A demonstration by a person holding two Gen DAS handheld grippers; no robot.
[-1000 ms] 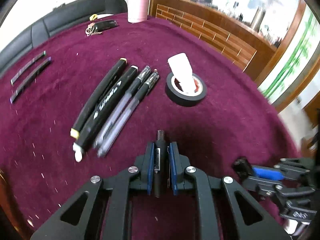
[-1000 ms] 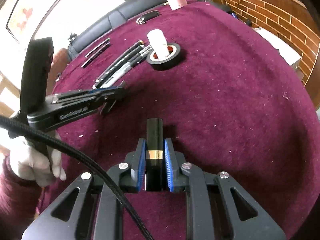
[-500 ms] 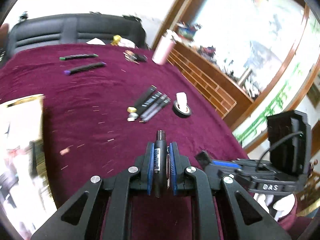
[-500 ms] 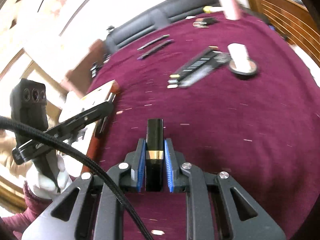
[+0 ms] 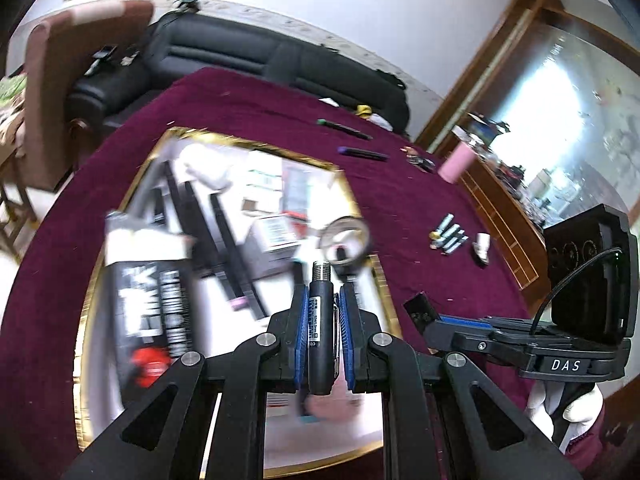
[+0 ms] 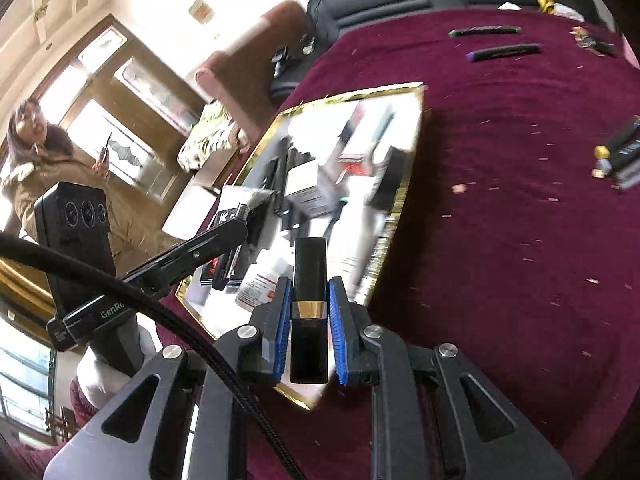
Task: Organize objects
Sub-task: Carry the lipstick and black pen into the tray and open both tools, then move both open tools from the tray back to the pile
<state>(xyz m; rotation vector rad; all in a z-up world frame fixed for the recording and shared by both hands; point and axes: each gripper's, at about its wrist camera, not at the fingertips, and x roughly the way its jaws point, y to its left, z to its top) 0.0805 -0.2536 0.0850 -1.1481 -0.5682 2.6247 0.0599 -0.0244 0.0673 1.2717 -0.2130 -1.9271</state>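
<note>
My left gripper (image 5: 322,304) is shut on a black pen body (image 5: 321,320) with a threaded metal tip, held above a white gold-rimmed tray (image 5: 120,208). My right gripper (image 6: 310,292) is shut on a black cap with a gold band (image 6: 309,280), above the near corner of the same tray (image 6: 404,190). The tray holds several pens, boxes and a tape roll (image 5: 346,236), all blurred. Each gripper shows in the other's view: the right one (image 5: 418,312), the left one (image 6: 240,224).
A dark red cloth (image 6: 500,220) covers the table. A row of pens (image 5: 448,236) and a white tube (image 5: 482,246) lie to the right. Two dark pens (image 5: 362,153) and a pink cup (image 5: 456,164) lie farther back. A black sofa (image 5: 240,52) stands behind.
Both grippers have swung left from the pens and tape roll to above the white tray, still holding the pen body and the cap.
</note>
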